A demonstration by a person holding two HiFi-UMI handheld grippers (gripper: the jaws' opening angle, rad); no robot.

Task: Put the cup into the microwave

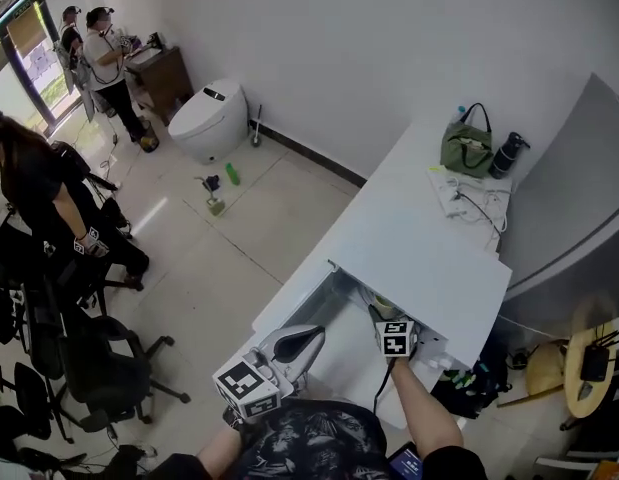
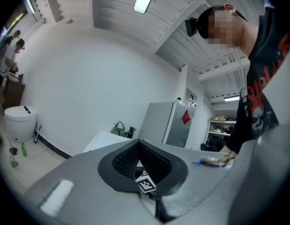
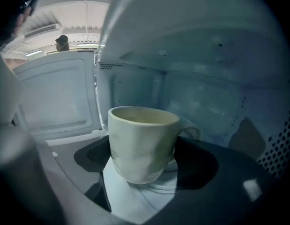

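Observation:
A cream cup (image 3: 140, 142) with its handle to the right sits between the dark pads of my right gripper (image 3: 147, 156), which is shut on it just inside the white microwave's cavity (image 3: 196, 93), above the glass turntable (image 3: 159, 184). The open door (image 3: 55, 97) hangs to the left. From the head view, the right gripper (image 1: 384, 315) reaches into the microwave (image 1: 419, 258) opening, and only the cup's rim (image 1: 385, 306) shows. My left gripper (image 1: 307, 336) hovers by the open door (image 1: 289, 303), jaws shut and empty. In its own view the left gripper (image 2: 140, 146) points level across the room.
The microwave stands on a long white counter (image 1: 409, 168) with a green bag (image 1: 467, 148), a dark bottle (image 1: 509, 153) and papers at its far end. A grey fridge (image 2: 168, 123) stands behind. On the floor are a white toilet (image 1: 209, 118), office chairs (image 1: 89, 368) and several people at left.

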